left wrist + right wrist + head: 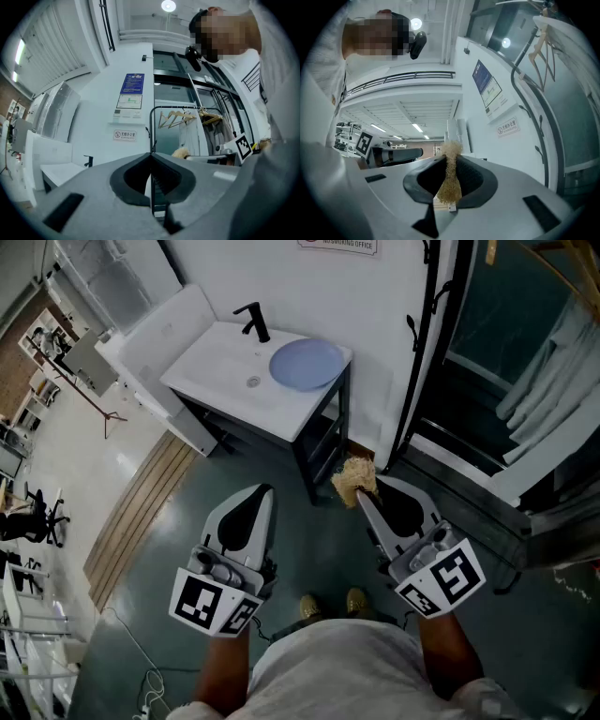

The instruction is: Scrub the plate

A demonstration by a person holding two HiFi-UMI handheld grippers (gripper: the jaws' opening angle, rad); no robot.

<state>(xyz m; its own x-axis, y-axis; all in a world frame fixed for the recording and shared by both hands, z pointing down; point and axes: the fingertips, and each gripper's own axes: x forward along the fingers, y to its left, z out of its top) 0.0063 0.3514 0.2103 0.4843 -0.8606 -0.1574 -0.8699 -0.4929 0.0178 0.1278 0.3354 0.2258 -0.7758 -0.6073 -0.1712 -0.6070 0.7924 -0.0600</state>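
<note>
While open floor lies ahead, the empty left gripper is pressed together, the right gripper pinches a tan scrubber, and the round pale-blue plate lies beyond by the washstand's edge.

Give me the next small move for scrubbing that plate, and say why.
Probably step closer and carry the right hand-held gripper toward the plate. It is shut on the tan scrubber, while the plate lies on the white sink top, far from both. The left hand-held gripper is shut and empty.
</note>
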